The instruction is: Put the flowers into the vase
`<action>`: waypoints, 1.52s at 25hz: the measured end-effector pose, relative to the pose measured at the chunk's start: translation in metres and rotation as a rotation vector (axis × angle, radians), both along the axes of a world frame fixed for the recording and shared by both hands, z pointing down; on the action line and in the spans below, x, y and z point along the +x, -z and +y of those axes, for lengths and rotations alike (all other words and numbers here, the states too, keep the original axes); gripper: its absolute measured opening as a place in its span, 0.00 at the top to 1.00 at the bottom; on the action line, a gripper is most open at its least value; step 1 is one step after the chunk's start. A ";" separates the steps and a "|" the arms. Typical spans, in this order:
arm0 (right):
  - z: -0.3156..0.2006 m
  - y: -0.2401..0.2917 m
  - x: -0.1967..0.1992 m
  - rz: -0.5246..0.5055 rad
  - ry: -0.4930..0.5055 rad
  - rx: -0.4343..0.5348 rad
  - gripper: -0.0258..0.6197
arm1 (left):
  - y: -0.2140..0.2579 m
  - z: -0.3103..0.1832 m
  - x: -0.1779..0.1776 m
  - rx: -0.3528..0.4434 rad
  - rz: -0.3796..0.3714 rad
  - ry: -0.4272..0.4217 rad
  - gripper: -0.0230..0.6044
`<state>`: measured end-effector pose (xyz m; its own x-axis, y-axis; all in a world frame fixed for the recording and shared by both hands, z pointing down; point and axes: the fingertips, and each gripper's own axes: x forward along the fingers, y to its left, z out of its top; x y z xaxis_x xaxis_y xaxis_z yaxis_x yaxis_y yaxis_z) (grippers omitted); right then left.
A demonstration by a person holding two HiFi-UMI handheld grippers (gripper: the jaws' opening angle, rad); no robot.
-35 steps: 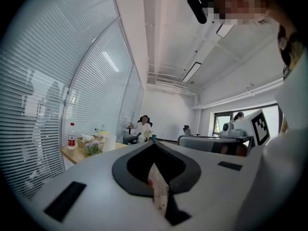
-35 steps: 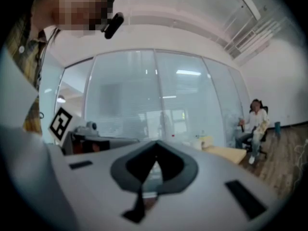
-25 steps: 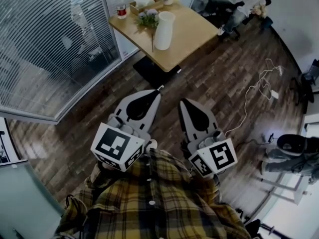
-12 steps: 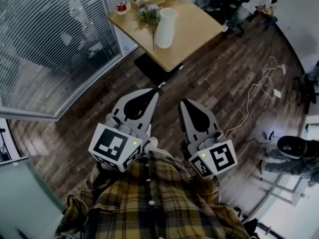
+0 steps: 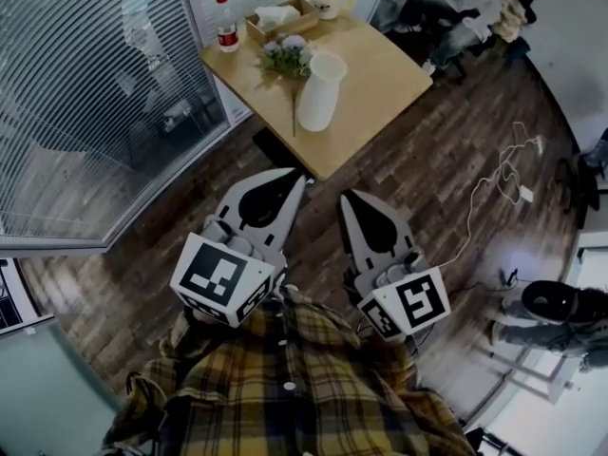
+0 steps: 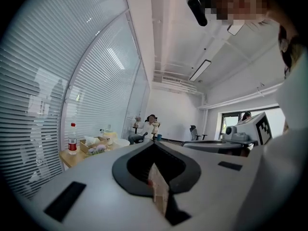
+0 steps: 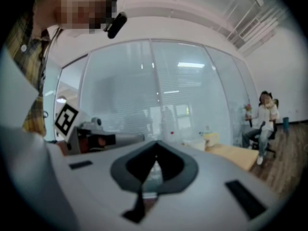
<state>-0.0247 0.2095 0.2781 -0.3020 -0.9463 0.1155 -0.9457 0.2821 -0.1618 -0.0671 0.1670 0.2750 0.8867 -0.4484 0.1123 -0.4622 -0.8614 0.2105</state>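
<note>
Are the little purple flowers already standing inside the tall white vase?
No, the little purple flowers lie flat on the light wooden table, just beside the tall white vase.

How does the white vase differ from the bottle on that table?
The vase is white, opaque and open-mouthed; the bottle is slimmer and has a red cap and a red label. The vase stands mid-table beside the flowers; the bottle stands at the table's far left corner. Both are upright on the table.
</note>
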 end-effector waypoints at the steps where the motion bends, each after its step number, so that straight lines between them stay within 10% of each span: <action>1: -0.010 0.000 0.000 -0.002 0.001 -0.001 0.94 | 0.001 -0.010 0.002 0.001 -0.001 -0.002 0.95; 21: -0.100 -0.022 0.038 -0.046 -0.047 -0.077 0.94 | -0.025 -0.113 0.025 -0.049 -0.055 -0.009 0.95; 38: -0.184 -0.009 0.148 -0.023 0.188 -0.039 0.94 | -0.009 -0.196 0.085 -0.011 -0.037 0.340 0.95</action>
<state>0.1231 0.0255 0.2874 -0.4757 -0.8682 0.1415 -0.8730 0.4461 -0.1971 0.0175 -0.0294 0.2839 0.6820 -0.7162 0.1481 -0.7301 -0.6546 0.1961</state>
